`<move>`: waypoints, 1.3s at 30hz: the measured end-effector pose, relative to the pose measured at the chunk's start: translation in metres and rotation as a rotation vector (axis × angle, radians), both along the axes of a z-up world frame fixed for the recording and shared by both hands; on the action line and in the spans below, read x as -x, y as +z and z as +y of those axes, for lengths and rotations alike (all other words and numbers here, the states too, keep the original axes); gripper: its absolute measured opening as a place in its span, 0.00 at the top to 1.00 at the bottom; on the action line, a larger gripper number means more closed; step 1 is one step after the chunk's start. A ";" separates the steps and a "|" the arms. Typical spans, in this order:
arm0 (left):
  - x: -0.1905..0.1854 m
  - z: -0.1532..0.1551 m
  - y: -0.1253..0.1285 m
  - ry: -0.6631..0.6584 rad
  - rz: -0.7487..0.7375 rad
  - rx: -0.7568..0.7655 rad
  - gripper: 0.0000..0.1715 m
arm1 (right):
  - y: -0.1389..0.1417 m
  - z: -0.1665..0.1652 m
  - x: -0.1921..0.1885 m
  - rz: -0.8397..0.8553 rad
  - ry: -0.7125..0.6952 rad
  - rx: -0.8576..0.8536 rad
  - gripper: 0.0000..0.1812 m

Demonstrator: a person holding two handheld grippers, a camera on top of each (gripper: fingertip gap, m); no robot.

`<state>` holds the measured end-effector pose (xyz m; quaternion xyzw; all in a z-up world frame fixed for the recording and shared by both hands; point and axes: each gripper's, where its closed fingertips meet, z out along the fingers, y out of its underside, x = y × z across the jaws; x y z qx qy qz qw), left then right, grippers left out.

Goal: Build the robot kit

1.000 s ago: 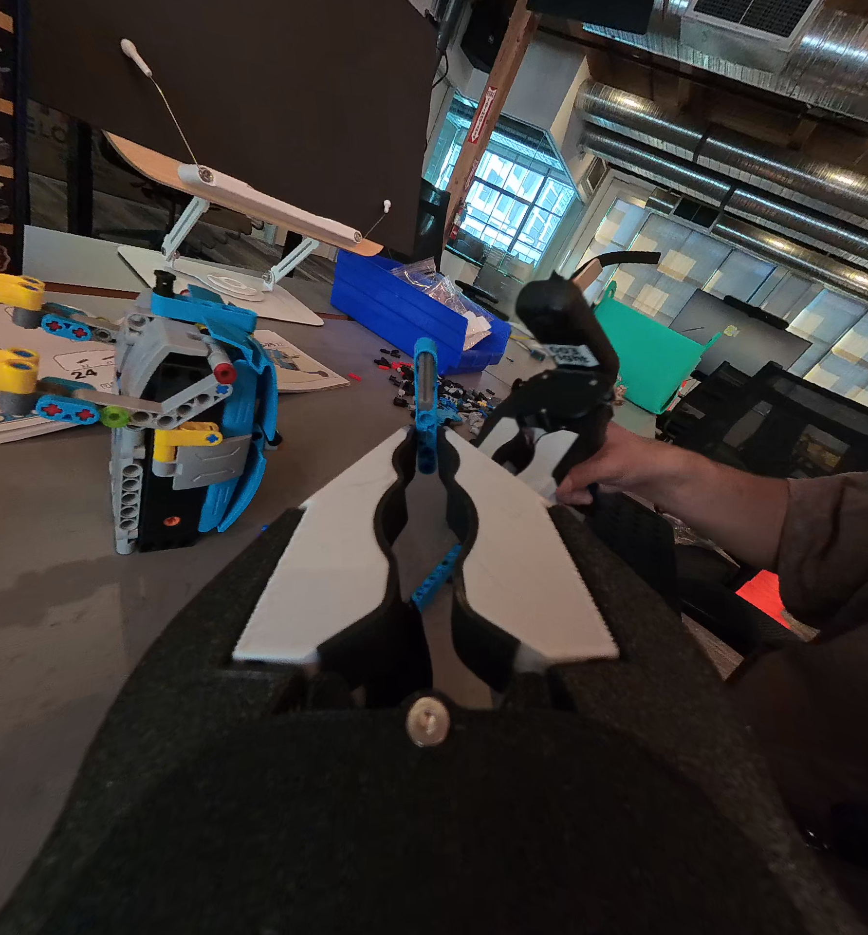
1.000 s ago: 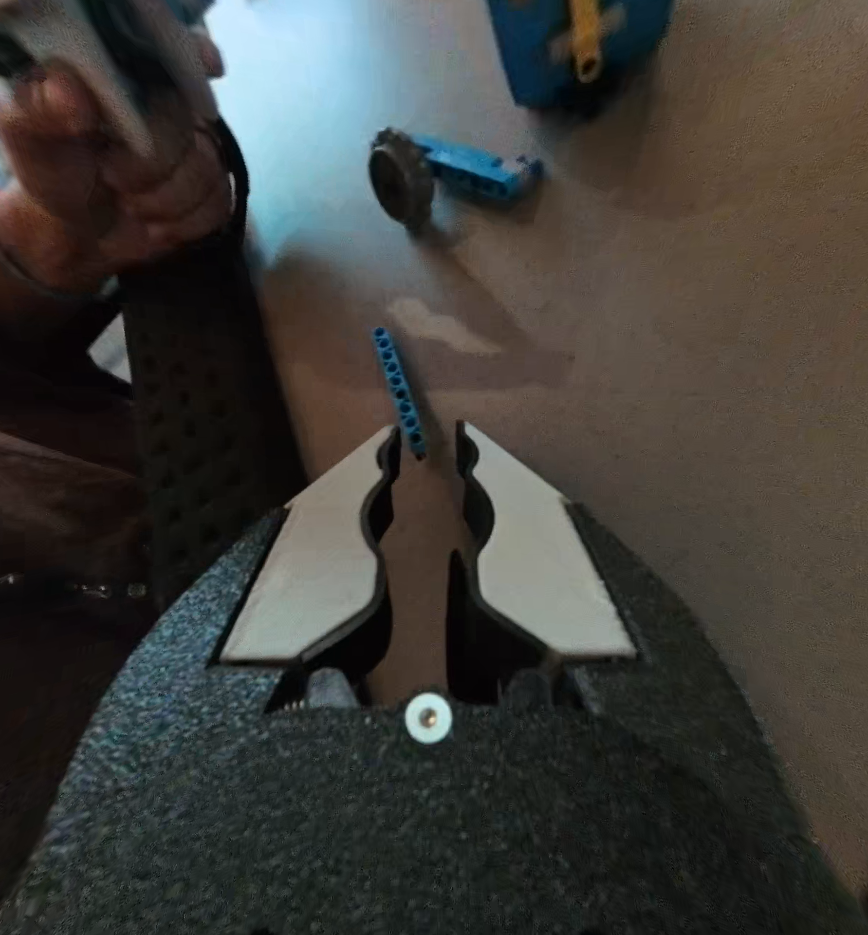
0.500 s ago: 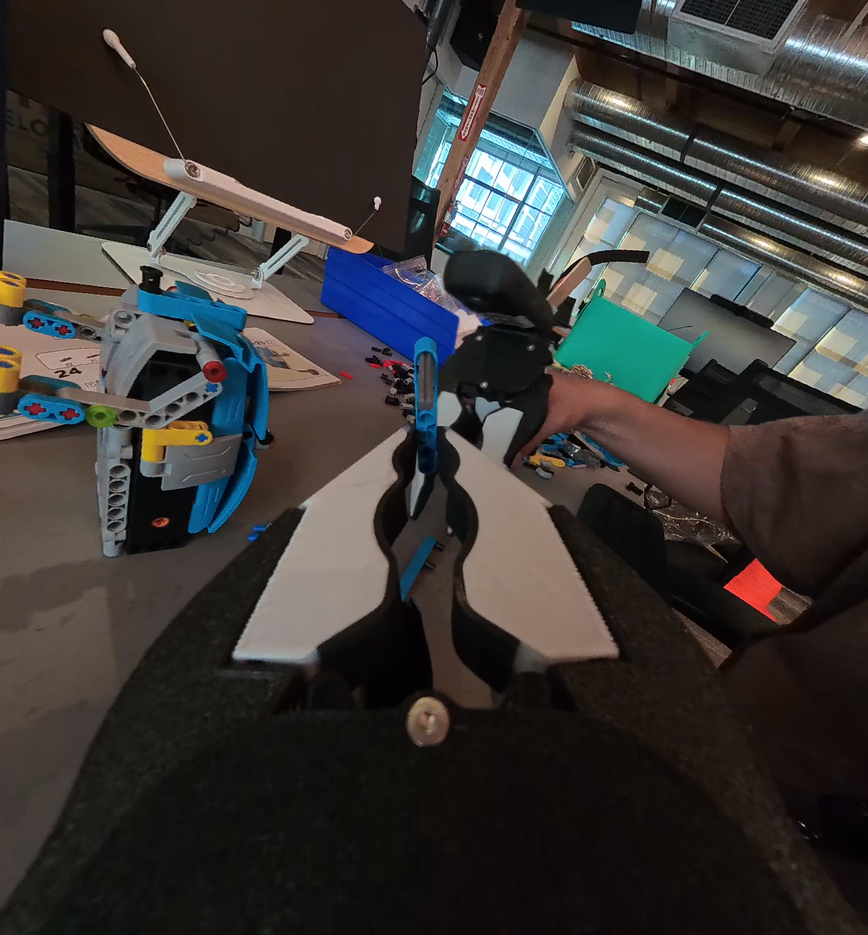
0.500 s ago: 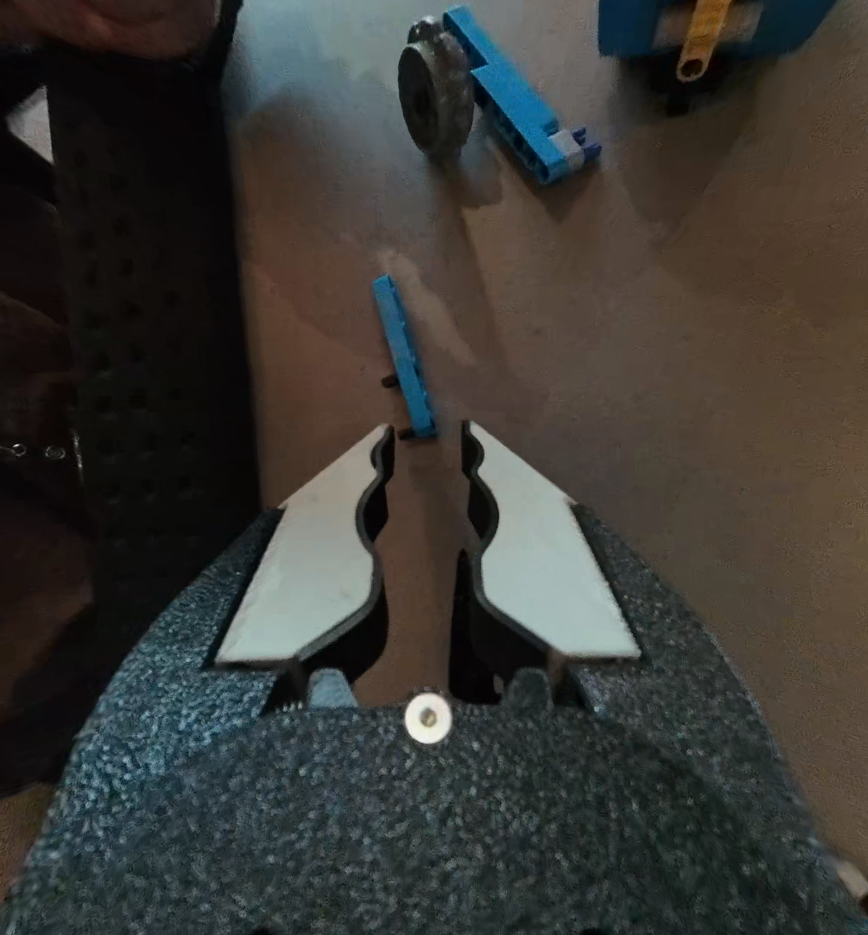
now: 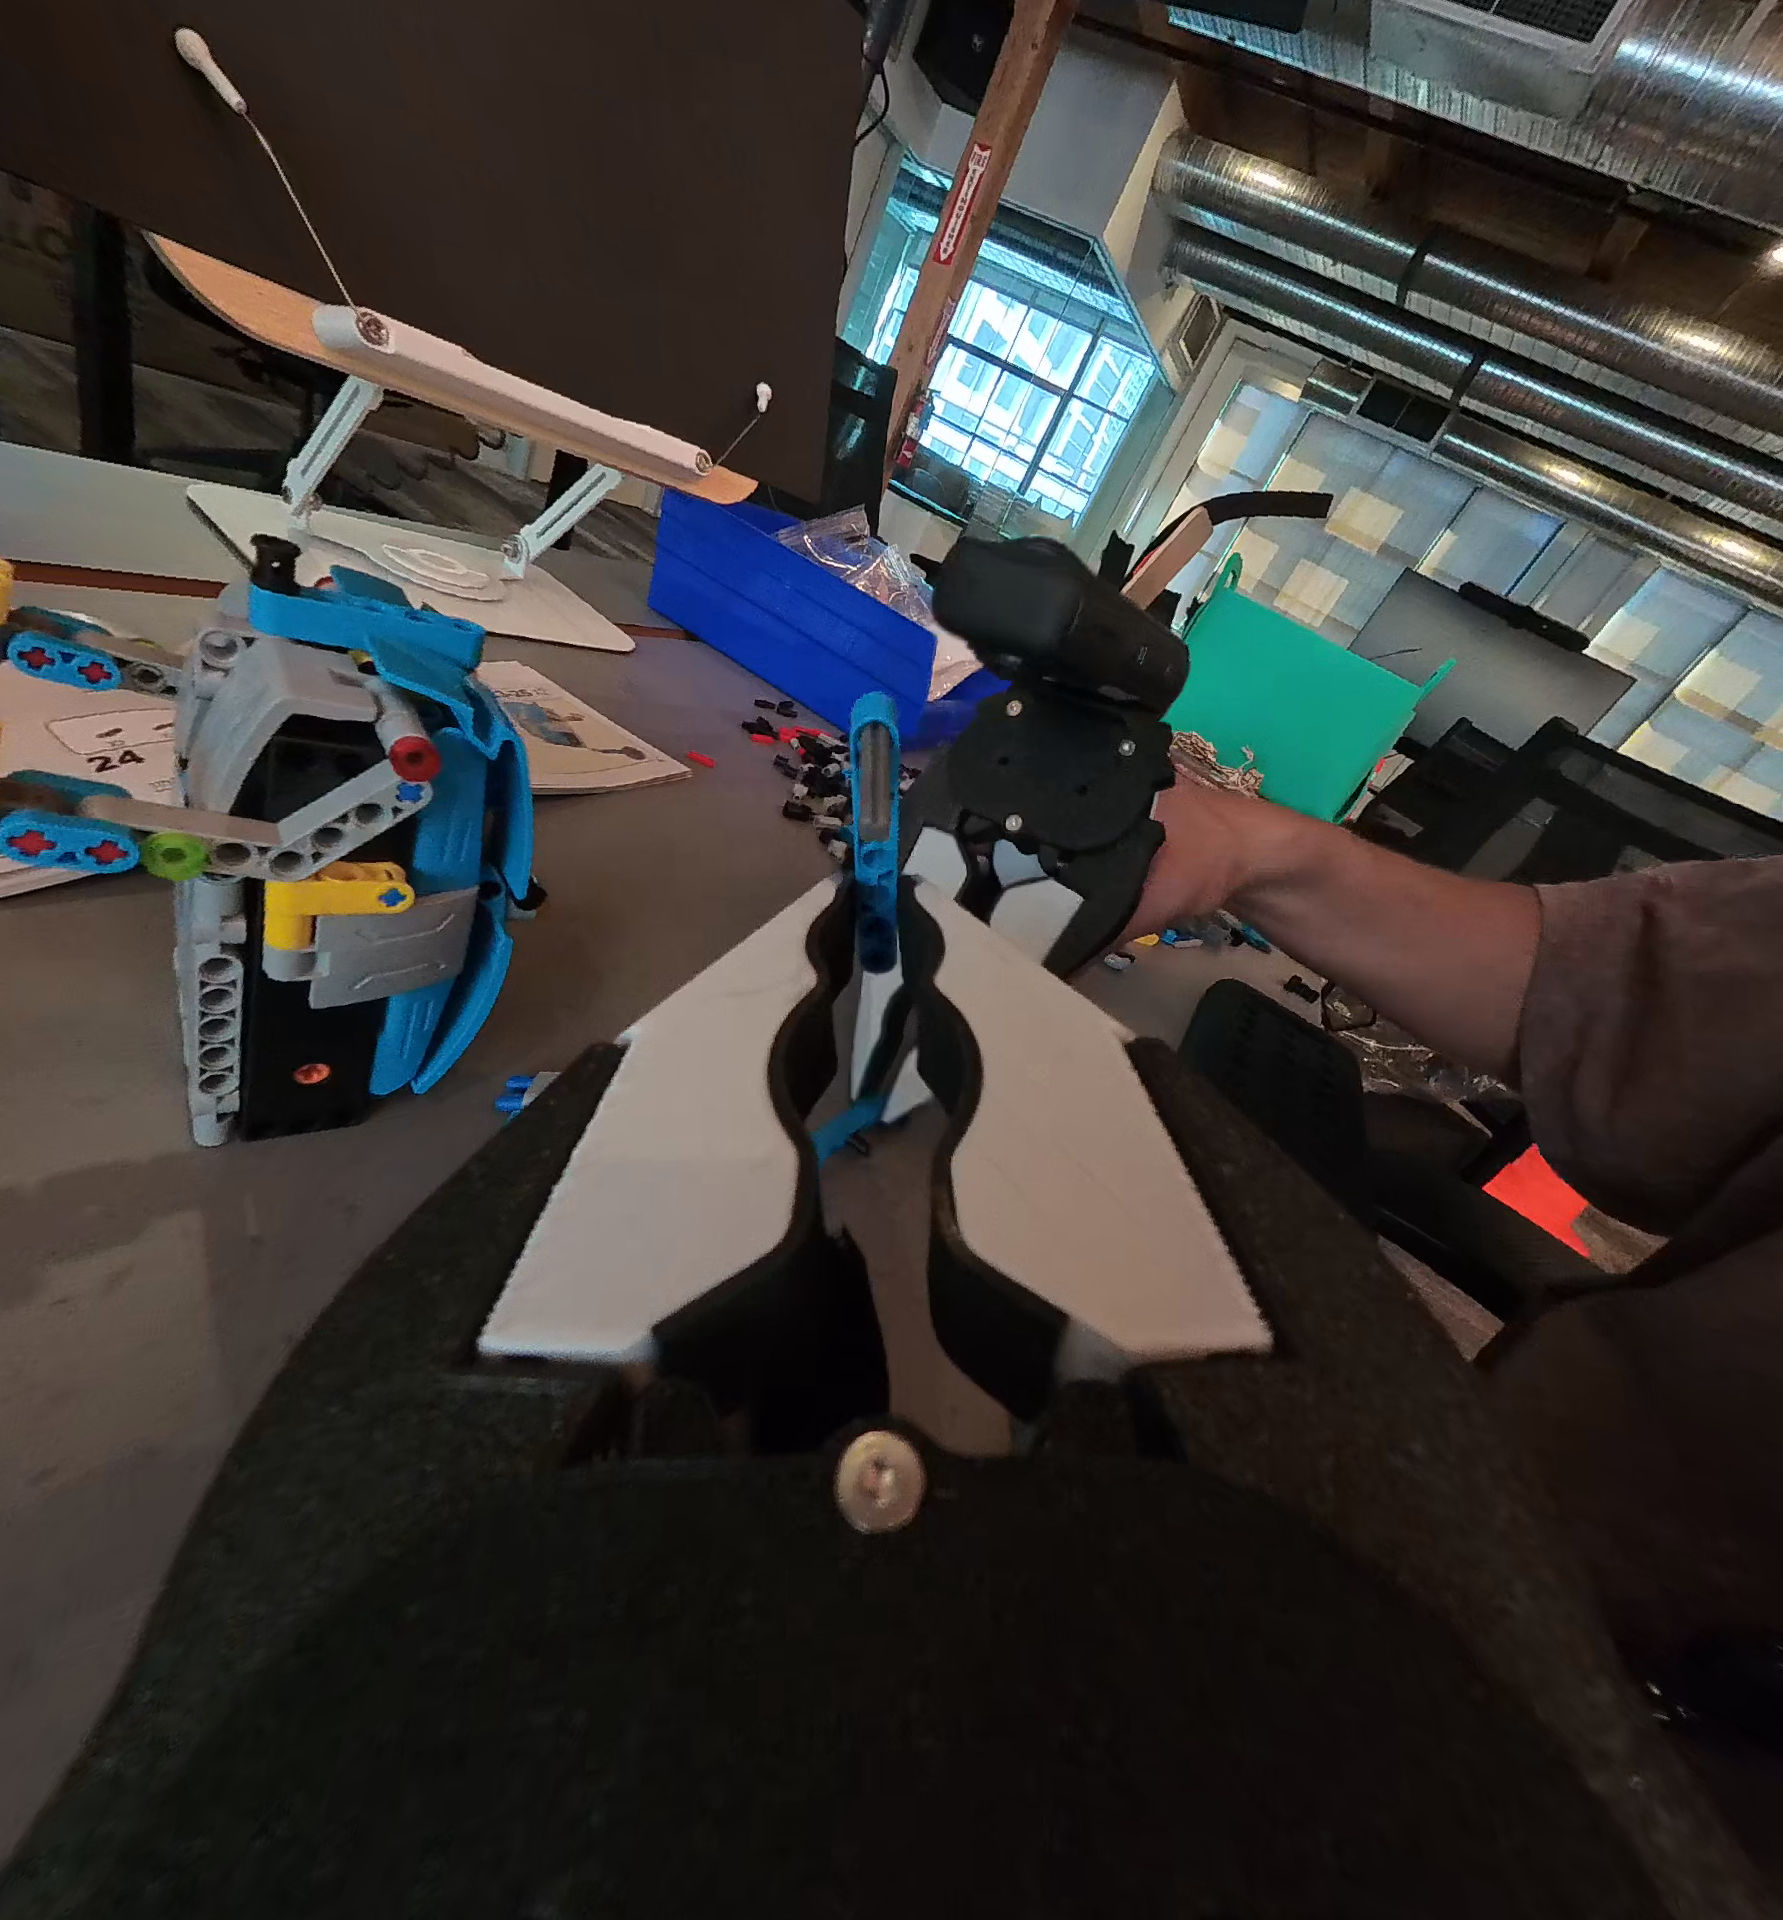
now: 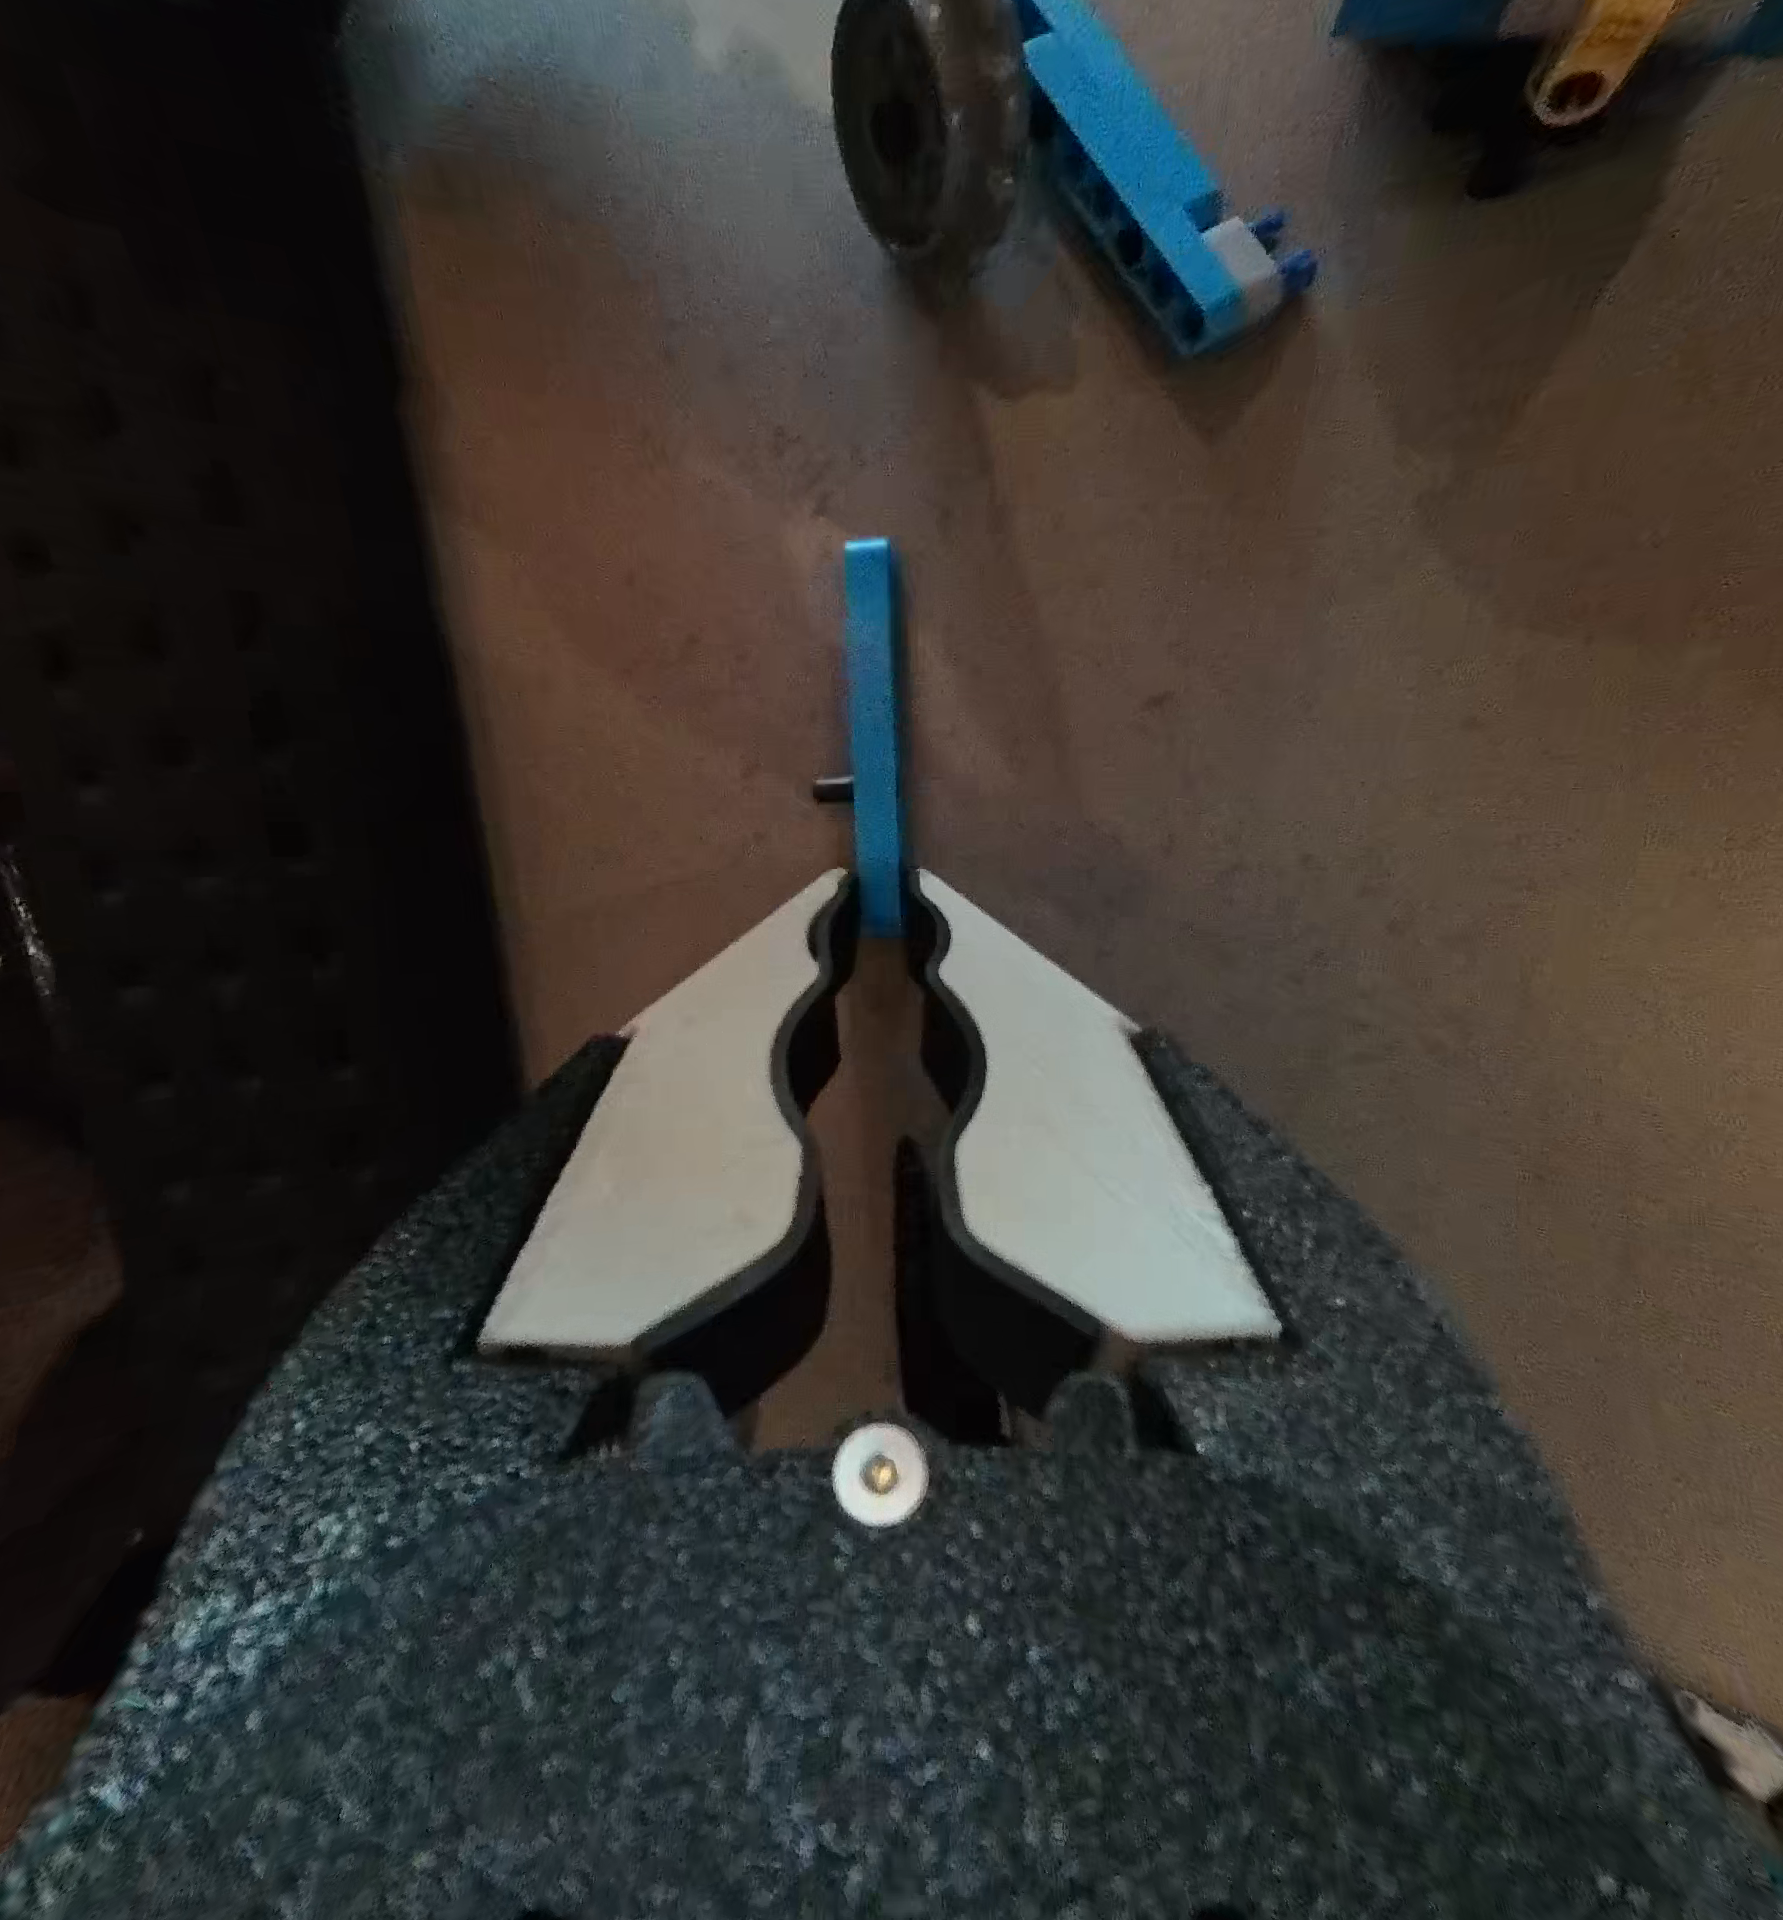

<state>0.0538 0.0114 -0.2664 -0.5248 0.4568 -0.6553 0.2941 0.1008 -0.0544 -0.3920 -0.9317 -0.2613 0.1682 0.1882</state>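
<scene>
My left gripper (image 5: 874,894) is shut on a short blue beam with a grey rod (image 5: 874,790) and holds it upright above the grey table (image 5: 87,1299). My right gripper (image 6: 876,904) points down at the table and is shut on the near end of a long thin blue beam (image 6: 874,717), which stands on edge with a black pin in its side. In the left wrist view the right gripper (image 5: 980,997) shows just behind my left fingertips, with that beam (image 5: 845,1127) under it. A blue, grey and black brick model (image 5: 347,883) stands to the left.
A black wheel (image 6: 923,135) on a blue beam (image 6: 1136,197) lies beyond the right gripper. A blue bin (image 5: 793,613), a booklet (image 5: 575,738), loose small parts (image 5: 804,758) and a green box (image 5: 1282,707) sit farther back. A black perforated chair (image 6: 191,623) borders the table edge. About 15 cm separates my left fingertips from my right. The black wheel (image 6: 923,135) sits 10 cm or so from the ends of my left fingers.
My right gripper has come down onto the thin blue beam and shut on its near end; the beam has turned onto its edge. My left gripper still holds its piece.
</scene>
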 end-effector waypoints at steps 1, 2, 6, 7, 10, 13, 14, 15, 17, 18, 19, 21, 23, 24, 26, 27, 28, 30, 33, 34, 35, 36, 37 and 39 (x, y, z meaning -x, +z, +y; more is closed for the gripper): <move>0.000 0.000 0.000 0.002 0.002 -0.001 0.96 | 0.002 0.005 -0.003 -0.009 -0.026 -0.034 0.96; 0.000 0.000 0.000 0.005 0.003 0.002 0.96 | 0.007 0.011 -0.006 0.002 -0.072 -0.079 0.96; 0.002 0.001 0.006 -0.017 -0.021 0.126 0.96 | 0.079 0.044 0.001 0.259 -0.324 -0.431 0.96; 0.003 0.001 0.008 -0.027 -0.037 0.171 0.96 | 0.095 0.046 0.006 0.272 -0.354 -0.522 0.96; 0.004 -0.003 0.012 -0.054 -0.062 0.203 0.96 | 0.118 0.052 0.019 0.203 -0.435 -0.707 0.96; 0.004 -0.007 0.011 -0.063 -0.060 0.177 0.96 | 0.144 0.056 0.029 0.261 -0.494 -0.827 0.96; 0.004 -0.008 0.011 -0.063 -0.058 0.165 0.96 | 0.150 0.058 0.033 0.270 -0.491 -0.853 0.96; 0.004 -0.010 0.011 -0.066 -0.059 0.151 0.96 | 0.155 0.059 0.035 0.263 -0.487 -0.878 0.96; 0.004 -0.013 0.011 -0.066 -0.057 0.121 0.96 | 0.153 0.064 0.041 0.244 -0.467 -0.861 0.96; 0.004 -0.015 0.011 -0.067 -0.054 0.108 0.96 | 0.151 0.066 0.044 0.250 -0.465 -0.854 0.96; 0.003 -0.016 0.011 -0.065 -0.052 0.100 0.96 | 0.151 0.068 0.044 0.253 -0.474 -0.861 0.96; 0.003 -0.015 0.010 -0.054 -0.052 0.094 0.96 | 0.144 0.071 0.045 0.244 -0.474 -0.832 0.96; 0.003 -0.012 0.010 -0.041 -0.050 0.102 0.96 | 0.140 0.072 0.046 0.248 -0.479 -0.832 0.96; 0.003 -0.011 0.009 -0.039 -0.048 0.107 0.96 | 0.137 0.071 0.046 0.257 -0.478 -0.818 0.96; 0.003 -0.011 0.009 -0.038 -0.046 0.104 0.96 | 0.137 0.071 0.046 0.297 -0.494 -0.809 0.96; 0.002 -0.011 0.009 -0.036 -0.043 0.099 0.96 | 0.137 0.071 0.046 0.310 -0.498 -0.806 0.96; 0.002 -0.011 0.008 -0.037 -0.040 0.098 0.96 | 0.136 0.071 0.045 0.317 -0.502 -0.805 0.96; 0.001 -0.011 0.007 -0.038 -0.034 0.102 0.96 | 0.136 0.071 0.045 0.335 -0.502 -0.800 0.96; 0.001 -0.010 0.007 -0.027 -0.029 0.096 0.96 | 0.137 0.071 0.045 0.355 -0.506 -0.807 0.96; 0.001 -0.010 0.007 -0.028 -0.029 0.094 0.96 | 0.137 0.070 0.045 0.354 -0.506 -0.812 0.96; 0.001 -0.010 0.006 -0.029 -0.028 0.093 0.96 | 0.137 0.070 0.045 0.353 -0.505 -0.814 0.96; 0.001 -0.010 0.006 -0.027 -0.027 0.092 0.96 | 0.137 0.069 0.044 0.353 -0.502 -0.822 0.96; 0.001 -0.010 0.006 -0.025 -0.026 0.090 0.96 | 0.137 0.068 0.044 0.356 -0.500 -0.826 0.96; 0.001 -0.011 0.006 -0.030 -0.024 0.093 0.96 | 0.137 0.067 0.044 0.384 -0.499 -0.822 0.95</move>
